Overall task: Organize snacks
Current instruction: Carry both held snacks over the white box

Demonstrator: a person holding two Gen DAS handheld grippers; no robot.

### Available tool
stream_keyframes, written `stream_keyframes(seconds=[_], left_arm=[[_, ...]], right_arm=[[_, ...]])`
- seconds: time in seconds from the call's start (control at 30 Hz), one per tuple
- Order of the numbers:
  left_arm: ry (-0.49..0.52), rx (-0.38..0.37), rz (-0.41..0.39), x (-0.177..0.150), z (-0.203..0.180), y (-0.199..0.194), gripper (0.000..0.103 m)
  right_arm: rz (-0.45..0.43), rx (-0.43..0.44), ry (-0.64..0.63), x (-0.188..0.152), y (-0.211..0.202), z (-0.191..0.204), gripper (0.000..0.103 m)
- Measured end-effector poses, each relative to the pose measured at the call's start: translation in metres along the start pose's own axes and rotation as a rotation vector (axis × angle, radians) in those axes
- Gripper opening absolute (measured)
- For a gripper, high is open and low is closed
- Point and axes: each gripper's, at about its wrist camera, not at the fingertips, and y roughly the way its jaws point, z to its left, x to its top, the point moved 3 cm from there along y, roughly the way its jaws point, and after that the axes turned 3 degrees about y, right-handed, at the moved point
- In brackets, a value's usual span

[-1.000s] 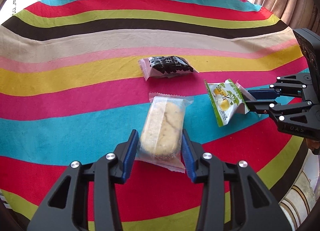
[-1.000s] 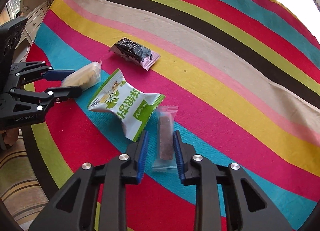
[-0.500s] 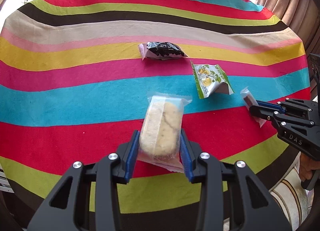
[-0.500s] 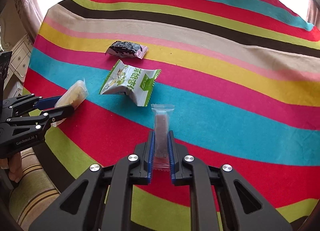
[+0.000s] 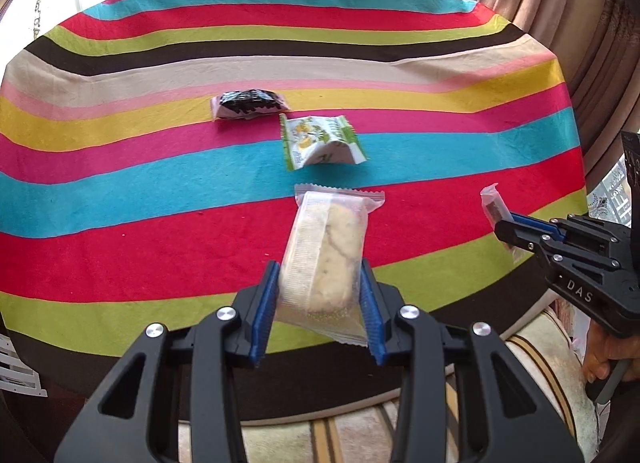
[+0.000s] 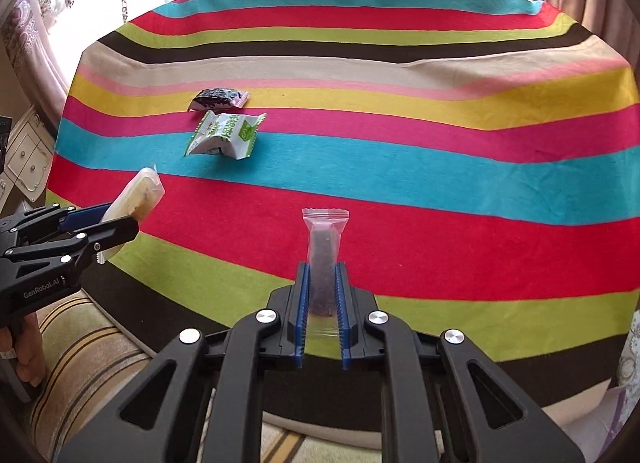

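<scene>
My left gripper [image 5: 318, 283] is shut on a clear-wrapped pale cookie [image 5: 326, 251] and holds it above the table's near edge; the cookie also shows in the right wrist view [image 6: 138, 193]. My right gripper [image 6: 322, 283] is shut on a thin brown bar in a clear wrapper [image 6: 323, 251], lifted off the cloth; the bar also shows in the left wrist view [image 5: 494, 207]. A green and white packet [image 5: 318, 141] [image 6: 224, 135] and a black packet with a pink end [image 5: 248, 103] [image 6: 218, 99] lie on the striped tablecloth [image 5: 120, 203].
The table's near edge is a dark stripe [image 6: 180, 323]. A striped beige seat [image 6: 88, 363] lies below it. Curtains [image 5: 580, 23] hang at the right. A white drawer cabinet [image 6: 24, 159] stands at the left.
Both grippers have pulled back and up from the table with their snacks. The right gripper closed on the brown bar and lifted it. The two packets on the cloth look farther away.
</scene>
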Motion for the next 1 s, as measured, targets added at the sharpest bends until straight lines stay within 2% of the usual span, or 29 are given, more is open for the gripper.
stream_keyframes(seconds=[0.43, 0.8, 1.0], left_arm=[[0.171, -0.105, 0.012, -0.012, -0.115, -0.01, 0.039], [0.283, -0.212, 0.042, -0.028, -0.197, -0.017, 0.039], [0.331, -0.26, 0.063, -0.038, -0.23, -0.02, 0.039]], right_arm=[[-0.015, -0.06, 0.176, -0.068, -0.048, -0.066, 0.013], [-0.019, -0.236, 0.283, -0.12, -0.081, -0.117, 0.013], [-0.022, -0.293, 0.312, -0.138, -0.092, -0.134, 0.013]])
